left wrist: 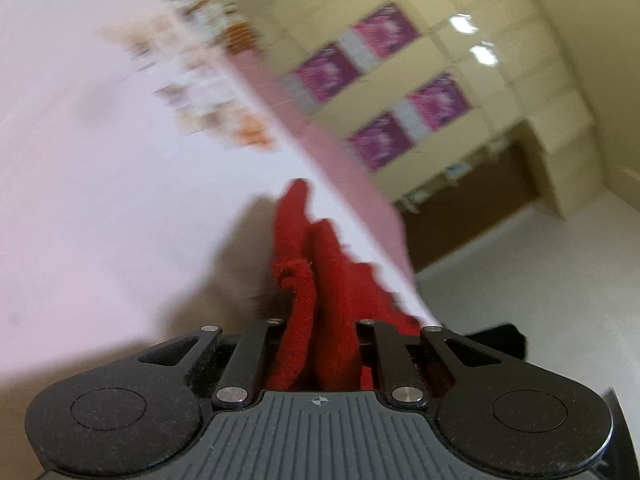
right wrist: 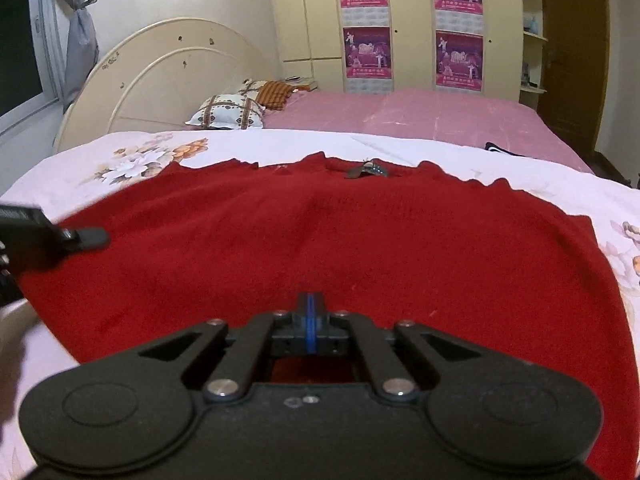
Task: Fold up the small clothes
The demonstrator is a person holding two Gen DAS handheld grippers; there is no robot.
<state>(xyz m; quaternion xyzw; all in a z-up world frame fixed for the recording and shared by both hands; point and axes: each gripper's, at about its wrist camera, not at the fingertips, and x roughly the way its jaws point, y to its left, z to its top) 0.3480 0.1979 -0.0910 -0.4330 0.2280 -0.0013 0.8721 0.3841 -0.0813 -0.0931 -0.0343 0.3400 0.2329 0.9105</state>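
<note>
A red knit sweater (right wrist: 360,248) lies spread flat on the flowered white quilt (right wrist: 120,160), with a small dark ornament (right wrist: 366,170) at its far collar edge. My right gripper (right wrist: 310,304) is shut, its blue-striped tips together low over the sweater's near part. Whether they pinch any cloth I cannot tell. My left gripper (right wrist: 86,238) reaches in at the sweater's left edge. In the left wrist view the left gripper (left wrist: 320,336) is shut on a bunched fold of the red sweater (left wrist: 332,272), which hides its fingertips and trails away across the quilt (left wrist: 100,160).
The quilt covers a bed with pink sheeting (right wrist: 420,116) beyond it. Patterned pillows (right wrist: 228,114) lie by a cream headboard (right wrist: 160,80). A dark garment (right wrist: 500,148) lies at the far right. Cream wardrobes (right wrist: 412,20) with purple posters line the back wall.
</note>
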